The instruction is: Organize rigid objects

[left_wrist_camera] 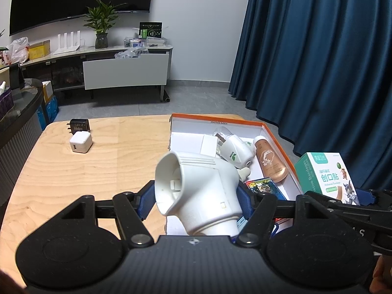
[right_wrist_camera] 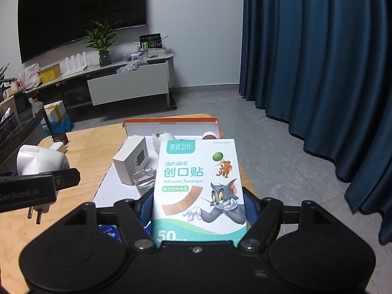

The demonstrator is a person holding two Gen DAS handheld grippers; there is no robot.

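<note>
Both loaded: left claw (left_wrist_camera: 196, 202) clamps the white plastic plug-in device (left_wrist_camera: 196, 191) above the near-left edge of the orange-rimmed white cardboard box (left_wrist_camera: 276, 137), right claw (right_wrist_camera: 198, 210) grips the upright adhesive-bandage carton (right_wrist_camera: 198, 186) over its near end.

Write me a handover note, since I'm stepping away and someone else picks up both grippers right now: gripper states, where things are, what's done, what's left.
Left gripper: shut on the white plug-in device, held above the near left edge of the orange-rimmed box.
Right gripper: shut on the adhesive bandage box, held over the same box.
Already in the box: a copper tube, a white plug-in unit with a green leaf logo, a small white carton, a clear bottle and a colourful card pack.
Left: set down both held items; the white charger and black charger lie on the table.
</note>
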